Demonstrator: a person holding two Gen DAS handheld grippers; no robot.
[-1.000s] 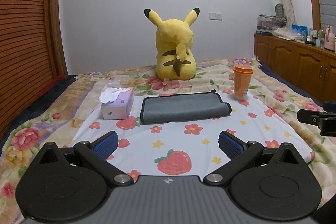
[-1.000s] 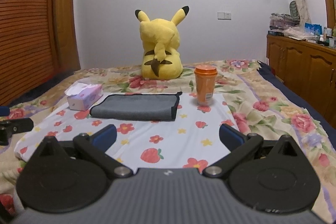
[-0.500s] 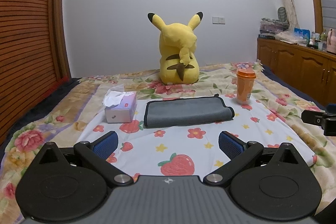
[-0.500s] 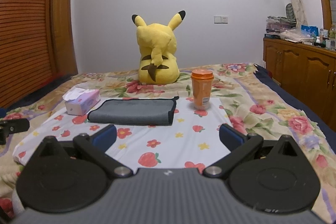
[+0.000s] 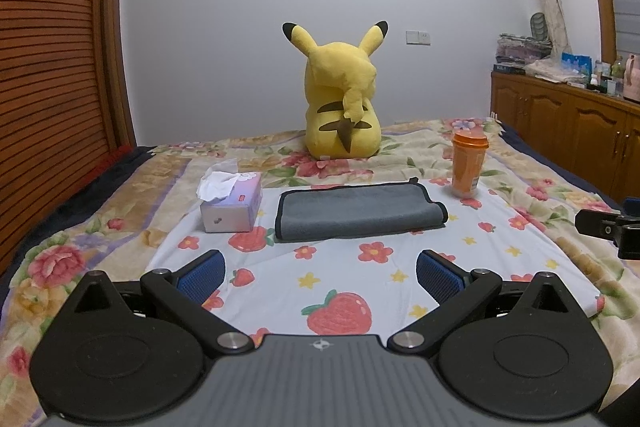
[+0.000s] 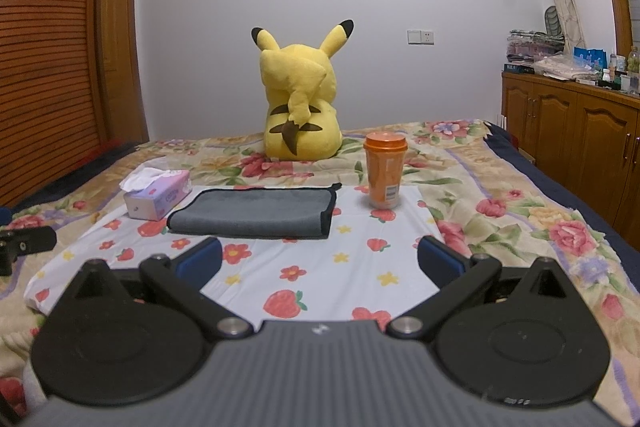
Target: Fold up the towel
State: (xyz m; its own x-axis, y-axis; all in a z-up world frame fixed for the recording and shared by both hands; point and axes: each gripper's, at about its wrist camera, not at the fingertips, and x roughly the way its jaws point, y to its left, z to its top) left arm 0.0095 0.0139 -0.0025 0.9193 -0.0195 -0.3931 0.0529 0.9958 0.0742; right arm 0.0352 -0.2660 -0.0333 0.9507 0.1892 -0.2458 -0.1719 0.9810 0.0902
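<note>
Both cams low over near end of bed (image 5: pixel 520 195), facing far wall, looking forward along own tongs.

Left wrist view: left tongs (image 5: pixel 318 273) fill bottom of frame, towel (image 5: pixel 358 211) centre, not close. Right tongs (image 5: pixel 608 229) poke in at right edge.

Right wrist view: right tongs fill bottom, towel left of centre, orange cup (image 6: pixel 385 174) near centre. Left tongs (image 6: pixel 24 245) peek at left edge.

Shared: towel, tissue box (image 5: pixel 232 205), cup, Pikachu plush (image 5: pixel 340 99), cabinet (image 6: pixel 568 139) on right.
</note>
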